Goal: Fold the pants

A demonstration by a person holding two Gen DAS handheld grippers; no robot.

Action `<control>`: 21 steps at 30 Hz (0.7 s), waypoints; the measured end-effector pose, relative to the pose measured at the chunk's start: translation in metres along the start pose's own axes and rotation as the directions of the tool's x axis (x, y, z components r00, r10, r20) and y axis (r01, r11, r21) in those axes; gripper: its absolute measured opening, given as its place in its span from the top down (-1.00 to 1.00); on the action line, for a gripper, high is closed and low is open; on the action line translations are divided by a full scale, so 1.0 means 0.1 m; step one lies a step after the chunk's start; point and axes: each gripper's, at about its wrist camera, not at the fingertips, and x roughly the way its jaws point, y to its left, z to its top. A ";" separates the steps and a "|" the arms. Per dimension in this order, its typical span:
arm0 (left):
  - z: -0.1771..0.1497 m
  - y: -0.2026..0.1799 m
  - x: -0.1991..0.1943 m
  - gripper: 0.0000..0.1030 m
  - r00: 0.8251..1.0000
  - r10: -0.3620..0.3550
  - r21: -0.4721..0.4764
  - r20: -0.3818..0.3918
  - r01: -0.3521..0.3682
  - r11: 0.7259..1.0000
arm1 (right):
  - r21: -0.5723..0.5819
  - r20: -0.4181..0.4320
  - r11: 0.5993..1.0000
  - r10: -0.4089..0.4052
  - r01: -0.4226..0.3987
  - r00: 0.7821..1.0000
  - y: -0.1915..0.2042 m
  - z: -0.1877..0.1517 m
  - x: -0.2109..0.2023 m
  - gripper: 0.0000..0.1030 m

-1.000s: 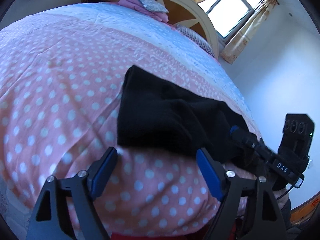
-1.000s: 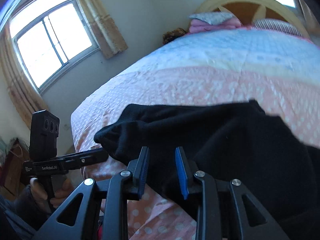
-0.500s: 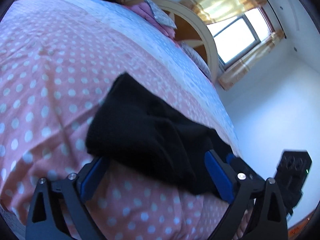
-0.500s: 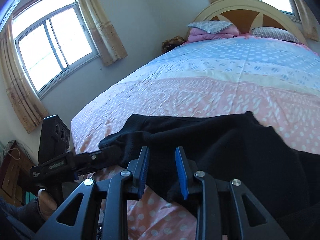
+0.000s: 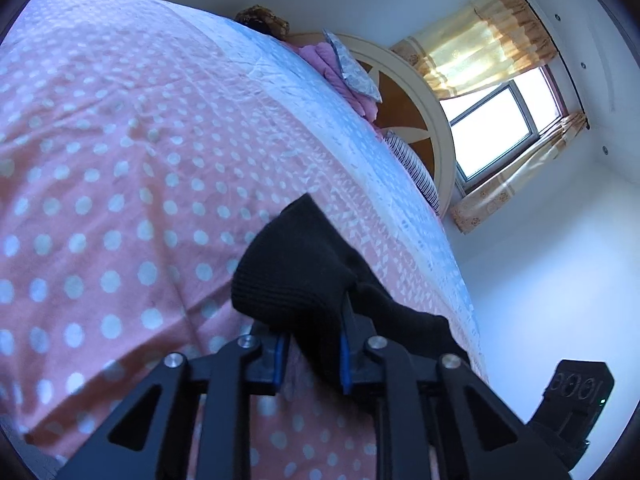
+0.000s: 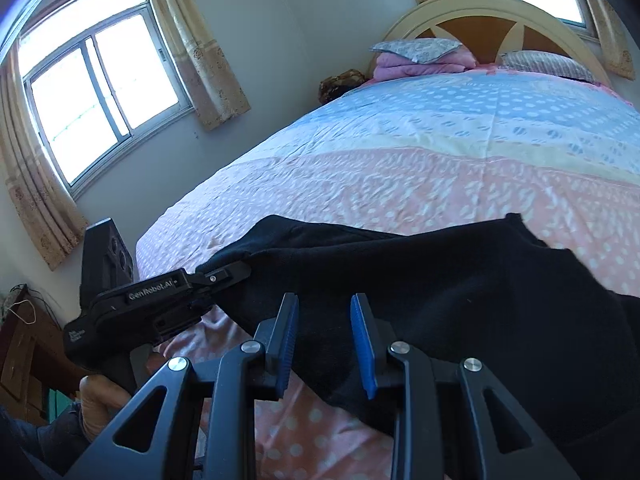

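Note:
Black pants (image 5: 304, 272) lie on the pink polka-dot bed cover (image 5: 120, 200) near its front edge. My left gripper (image 5: 313, 354) is closing on one ribbed end of them, and the cloth is bunched and pinched between the blue pads. In the right wrist view the pants (image 6: 460, 280) spread across the cover (image 6: 400, 184). My right gripper (image 6: 325, 336) holds their near edge, with black cloth filling the gap between its pads. The left gripper's fingers (image 6: 224, 274) bite the pants' left end there. A hand (image 6: 100, 396) holds that gripper's handle.
A round cream headboard (image 6: 500, 8) stands at the far end of the bed, with folded pink blankets (image 6: 420, 64) and a striped pillow (image 6: 540, 62). Curtained windows (image 6: 100, 96) are on the left wall. Wooden furniture (image 6: 20, 352) stands beside the bed's foot.
The left gripper moved forward onto the pants' end and rolled, and its jaws went from wide open to closed on the cloth. The right gripper kept its grip and barely moved.

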 end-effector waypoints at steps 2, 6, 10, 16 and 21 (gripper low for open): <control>0.04 -0.12 -0.19 0.60 0.999 0.047 0.059 0.024 -0.048 0.997 | -0.003 -0.012 1.000 0.023 -0.023 1.000 0.07 0.02 0.07 0.44; 0.03 -0.34 -0.31 0.59 0.989 0.141 0.217 0.034 -0.146 0.965 | 0.036 -0.095 0.994 0.104 -0.101 0.990 0.15 -0.06 0.31 0.44; -0.14 -0.25 0.01 0.46 0.958 0.284 0.321 -0.034 -0.259 0.911 | 0.042 -0.177 0.999 0.041 -0.034 0.983 0.12 -0.21 0.56 0.45; -0.09 -0.14 -0.20 -0.27 0.945 0.319 0.392 0.073 -0.321 0.862 | 0.048 -0.053 0.966 -0.253 0.255 0.966 -0.26 -0.10 0.13 0.45; 0.16 -0.19 -0.55 -0.42 0.857 0.417 0.385 0.303 -0.510 0.769 | 0.192 0.031 0.944 -0.280 0.269 0.960 -0.68 0.06 -0.39 0.44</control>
